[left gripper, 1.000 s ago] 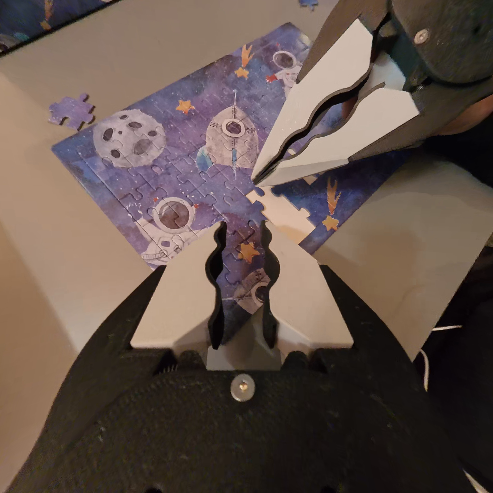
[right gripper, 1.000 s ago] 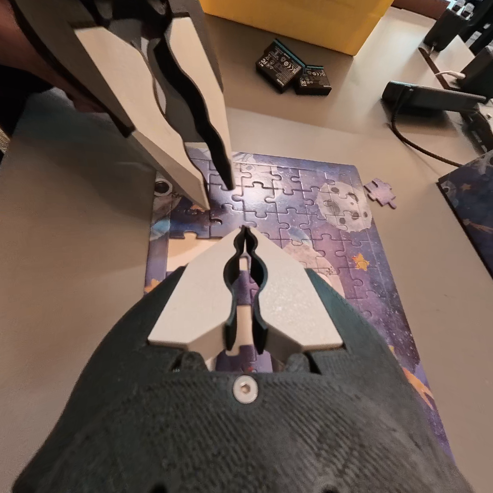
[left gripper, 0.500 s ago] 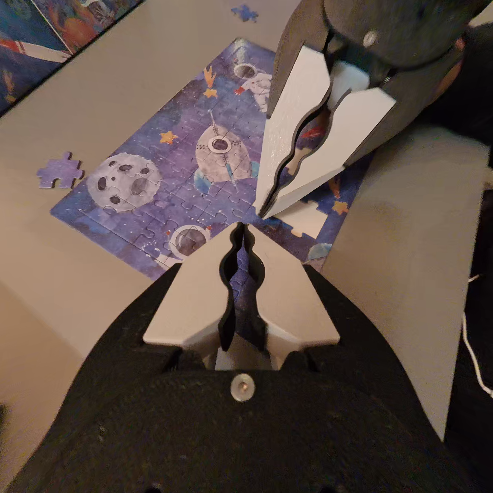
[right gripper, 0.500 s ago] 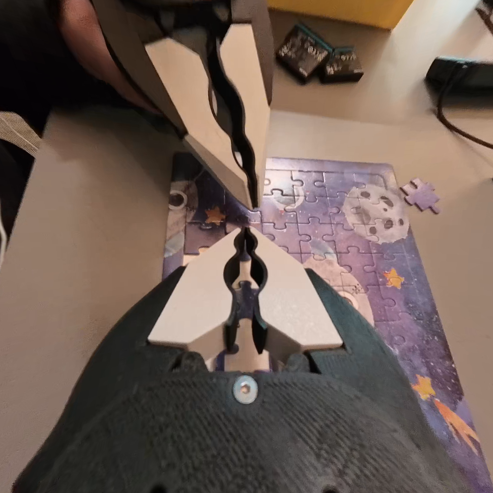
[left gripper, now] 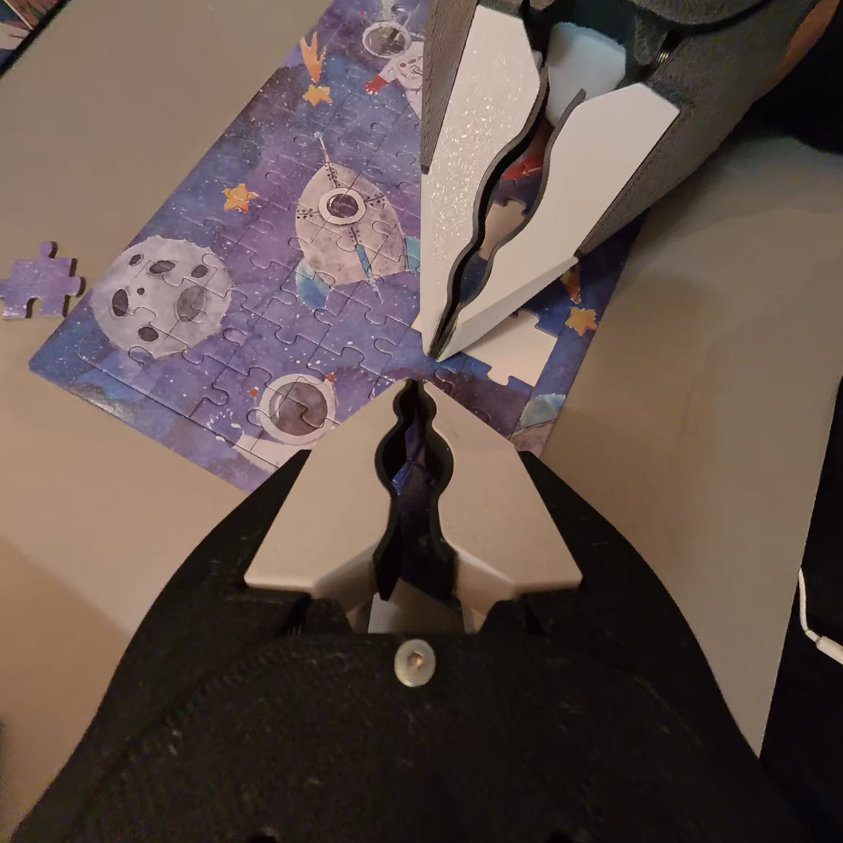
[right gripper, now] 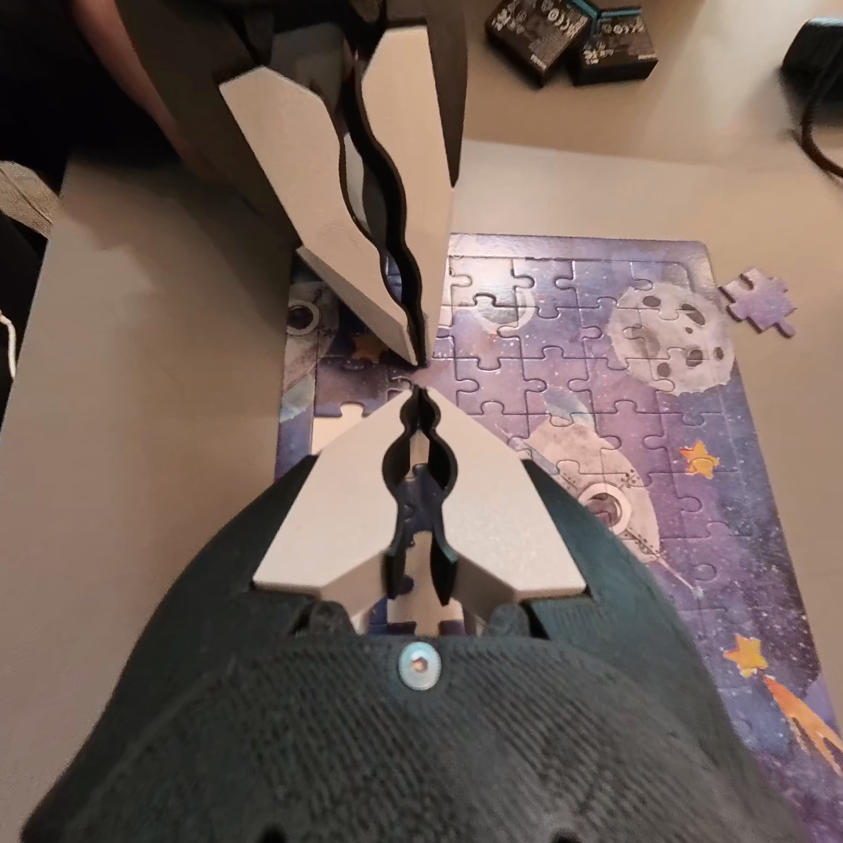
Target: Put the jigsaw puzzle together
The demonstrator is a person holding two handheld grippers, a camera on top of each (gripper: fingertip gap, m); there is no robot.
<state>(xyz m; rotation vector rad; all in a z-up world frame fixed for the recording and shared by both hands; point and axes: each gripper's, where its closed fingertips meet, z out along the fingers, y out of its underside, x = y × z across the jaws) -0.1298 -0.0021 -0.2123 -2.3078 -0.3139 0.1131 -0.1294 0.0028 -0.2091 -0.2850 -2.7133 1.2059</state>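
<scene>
Loose piece point(left gripper: 40, 288) is lying at 9 o'clock on the table point(left gripper: 114, 114), just off the jigsaw puzzle point(left gripper: 255, 292) edge. Puzzle is sitting centre, a bare gap point(left gripper: 524, 360) showing at 3 o'clock. Left gripper point(left gripper: 414, 382) is pointing in from 6 o'clock, right gripper point(left gripper: 439, 351) from 1 o'clock; both pinched narrow, gripping nothing, tips nearly meeting over the puzzle.

- The left tongs point(left gripper: 414, 382) pointed forward and down, their two grey fingers point(left gripper: 337, 492) pressed together at the tips, nothing gripped.
- The right tongs point(right gripper: 417, 391) were likewise closed tip to tip and empty.
- The two pairs met nose to nose, tips just apart, the right tongs point(left gripper: 439, 351) coming steeply down from above.
</scene>
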